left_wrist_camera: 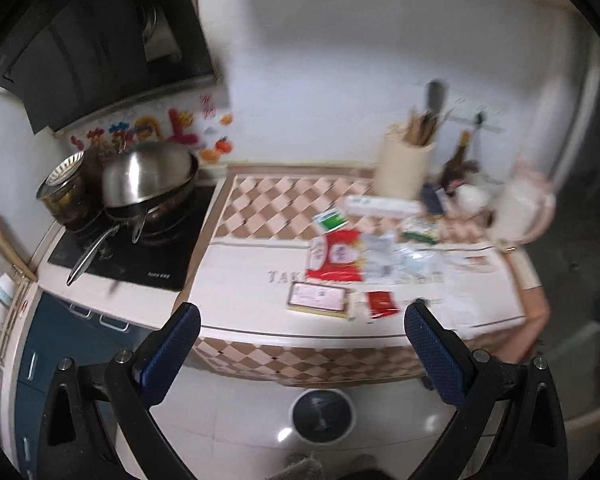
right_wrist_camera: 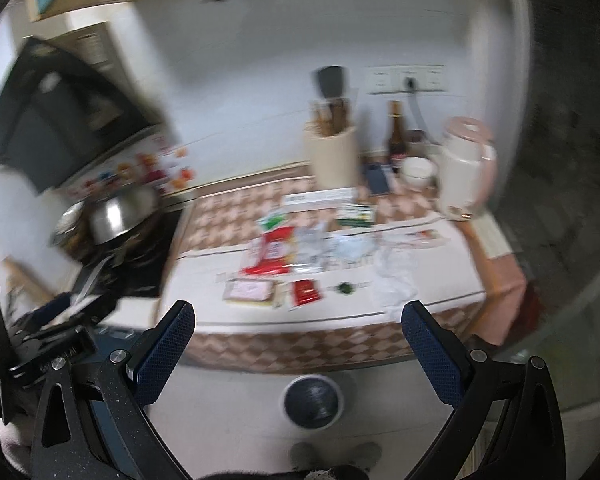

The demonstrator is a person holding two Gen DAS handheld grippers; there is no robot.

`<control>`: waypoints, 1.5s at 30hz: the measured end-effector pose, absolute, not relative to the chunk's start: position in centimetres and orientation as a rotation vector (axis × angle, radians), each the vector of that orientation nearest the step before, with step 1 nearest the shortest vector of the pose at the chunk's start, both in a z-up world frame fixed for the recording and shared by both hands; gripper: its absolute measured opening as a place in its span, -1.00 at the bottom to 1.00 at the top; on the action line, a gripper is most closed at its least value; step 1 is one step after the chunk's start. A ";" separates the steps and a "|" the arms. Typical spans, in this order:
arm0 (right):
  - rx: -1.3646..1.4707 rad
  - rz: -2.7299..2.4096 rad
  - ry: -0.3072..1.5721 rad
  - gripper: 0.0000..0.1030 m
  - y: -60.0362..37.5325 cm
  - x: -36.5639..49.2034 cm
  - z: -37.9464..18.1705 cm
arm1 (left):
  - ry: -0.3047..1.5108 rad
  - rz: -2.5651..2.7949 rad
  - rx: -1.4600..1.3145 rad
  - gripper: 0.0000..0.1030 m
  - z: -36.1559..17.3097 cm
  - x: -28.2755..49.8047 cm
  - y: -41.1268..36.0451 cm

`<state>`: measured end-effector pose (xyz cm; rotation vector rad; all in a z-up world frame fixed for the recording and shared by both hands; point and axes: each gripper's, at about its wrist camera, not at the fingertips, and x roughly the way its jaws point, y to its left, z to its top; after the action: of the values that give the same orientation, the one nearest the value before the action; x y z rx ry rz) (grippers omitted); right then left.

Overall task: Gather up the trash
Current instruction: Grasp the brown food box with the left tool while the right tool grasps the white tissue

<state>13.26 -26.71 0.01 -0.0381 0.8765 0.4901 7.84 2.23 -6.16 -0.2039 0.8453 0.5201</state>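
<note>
Trash lies on the checked counter cloth [left_wrist_camera: 260,204]: a large red and white packet [left_wrist_camera: 334,256], a small red sachet [left_wrist_camera: 382,303], a pink flat box [left_wrist_camera: 318,298], a green packet [left_wrist_camera: 331,219] and clear wrappers [left_wrist_camera: 396,258]. A round bin with a black liner [left_wrist_camera: 323,416] stands on the floor below the counter edge. My left gripper [left_wrist_camera: 302,318] is open and empty, held in front of the counter above the bin. My right gripper [right_wrist_camera: 298,314] is open and empty too. The right wrist view shows the red packet [right_wrist_camera: 270,256], the sachet [right_wrist_camera: 306,291], crumpled clear plastic [right_wrist_camera: 394,276] and the bin [right_wrist_camera: 312,406].
A stove [left_wrist_camera: 140,248] with pans [left_wrist_camera: 148,178] stands on the left under a black hood [left_wrist_camera: 92,40]. A utensil holder [left_wrist_camera: 406,164], a brown bottle [left_wrist_camera: 458,158], a white bowl [right_wrist_camera: 418,170] and a cream kettle [right_wrist_camera: 462,172] stand at the back right.
</note>
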 end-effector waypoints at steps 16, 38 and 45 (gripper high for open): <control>-0.075 0.243 1.286 1.00 -29.2 37.9 -24.0 | 1.338 0.664 -0.924 0.98 -32.3 21.6 10.7; -0.206 0.431 1.415 -0.91 -22.0 43.4 -36.4 | 1.404 0.887 -0.657 0.32 -36.5 24.6 8.1; 0.055 0.534 1.416 -0.92 -23.5 42.3 -33.3 | 1.356 0.820 -0.474 0.28 -32.0 25.0 4.7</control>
<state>42.33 -23.50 -33.31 0.0549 1.4159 0.5340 24.96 4.66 -32.01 -0.4737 1.3557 0.8202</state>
